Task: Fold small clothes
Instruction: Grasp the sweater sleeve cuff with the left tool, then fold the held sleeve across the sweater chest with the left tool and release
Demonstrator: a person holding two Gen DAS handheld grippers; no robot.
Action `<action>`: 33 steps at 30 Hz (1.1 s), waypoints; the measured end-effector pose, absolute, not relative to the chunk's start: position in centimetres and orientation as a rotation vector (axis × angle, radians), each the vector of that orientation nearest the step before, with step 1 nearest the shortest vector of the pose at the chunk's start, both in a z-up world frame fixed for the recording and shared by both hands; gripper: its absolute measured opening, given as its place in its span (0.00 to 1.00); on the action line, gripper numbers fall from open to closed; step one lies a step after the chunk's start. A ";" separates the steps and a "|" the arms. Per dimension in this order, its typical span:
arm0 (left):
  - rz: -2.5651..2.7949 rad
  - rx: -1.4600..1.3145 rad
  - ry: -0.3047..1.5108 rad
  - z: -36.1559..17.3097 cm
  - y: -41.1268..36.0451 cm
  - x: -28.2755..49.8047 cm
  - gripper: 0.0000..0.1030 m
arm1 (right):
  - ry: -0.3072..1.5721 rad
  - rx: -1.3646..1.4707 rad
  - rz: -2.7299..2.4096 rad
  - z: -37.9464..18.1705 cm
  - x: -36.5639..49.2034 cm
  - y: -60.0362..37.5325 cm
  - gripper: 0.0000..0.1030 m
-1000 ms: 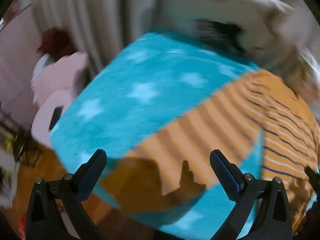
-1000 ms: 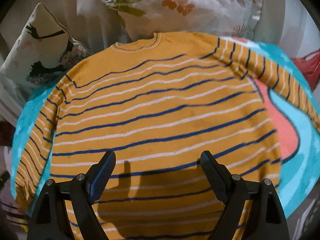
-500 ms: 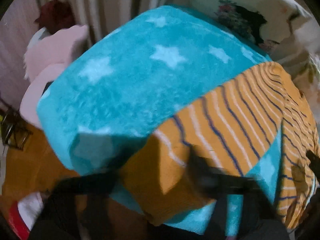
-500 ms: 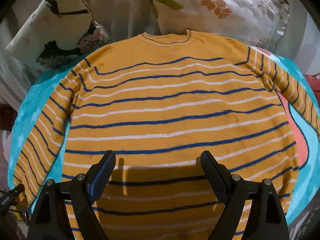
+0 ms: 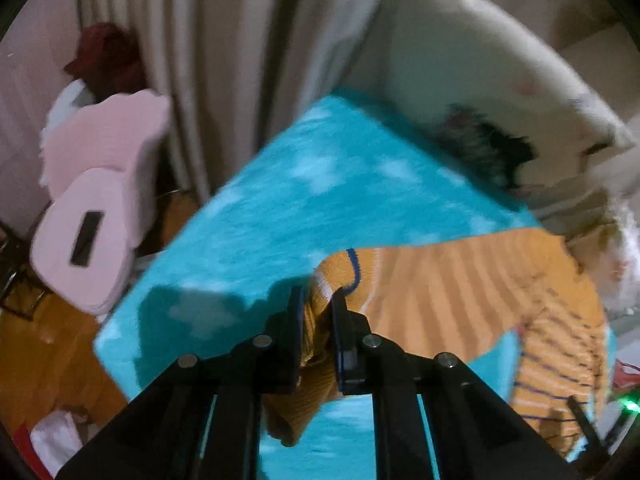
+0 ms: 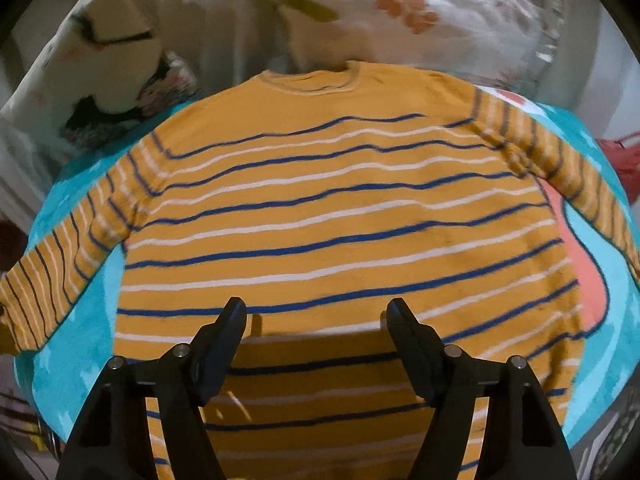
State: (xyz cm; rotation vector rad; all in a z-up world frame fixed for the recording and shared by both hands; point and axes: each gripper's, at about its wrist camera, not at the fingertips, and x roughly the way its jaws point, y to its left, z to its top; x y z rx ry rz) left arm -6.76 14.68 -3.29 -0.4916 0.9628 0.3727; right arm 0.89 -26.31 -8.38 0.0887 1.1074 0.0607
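The sweater (image 6: 328, 208) lies spread on the blanket (image 6: 80, 344). Behind its collar stand two pillows (image 6: 420, 12), one to the left, one to the right.

Sweater (image 6: 332, 216) covered most of the bed; bare teal blanket (image 5: 280, 216) ran open toward its left edge. Pillows (image 6: 420, 12) walled the far edge, pink chair (image 5: 96, 208) crowded the left corner, curtain (image 5: 224, 60) hung behind.
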 end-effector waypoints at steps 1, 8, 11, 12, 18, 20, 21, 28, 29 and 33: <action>0.340 -0.504 0.957 -2.8 13.8 -6.0 0.11 | 1.103 0.097 0.047 -8.3 0.9 -27.2 0.75; 0.077 -0.458 0.937 1.1 0.3 -1.3 0.11 | 1.064 0.200 -0.011 -7.9 2.2 -33.9 0.75; -0.045 -0.426 0.948 1.8 -7.7 1.4 0.11 | 1.059 0.235 -0.015 -7.9 2.9 -37.4 0.75; -0.093 -0.417 0.952 1.8 -10.7 2.4 0.11 | 1.055 0.249 -0.019 -7.9 3.1 -38.6 0.75; -0.326 -0.398 1.029 -1.1 -26.9 7.2 0.11 | 1.038 0.291 -0.063 -7.6 3.7 -46.3 0.75; -0.364 -0.372 1.064 -2.8 -30.5 7.8 0.12 | 1.035 0.289 -0.079 -7.6 3.7 -48.3 0.75; -0.370 -0.359 1.100 -4.0 -32.4 7.9 0.15 | 1.037 0.290 -0.084 -7.6 3.8 -49.2 0.75; -0.306 -0.408 1.089 -3.7 -31.4 4.5 0.61 | 1.018 0.302 0.037 -7.1 5.6 -51.3 0.75; -0.266 -0.402 1.085 -3.5 -30.5 4.0 0.62 | 1.019 0.303 0.076 -7.0 6.0 -50.8 0.75; -0.044 -0.390 1.113 -4.1 -26.2 1.8 0.64 | 1.052 0.290 0.269 -7.4 7.7 -47.5 0.75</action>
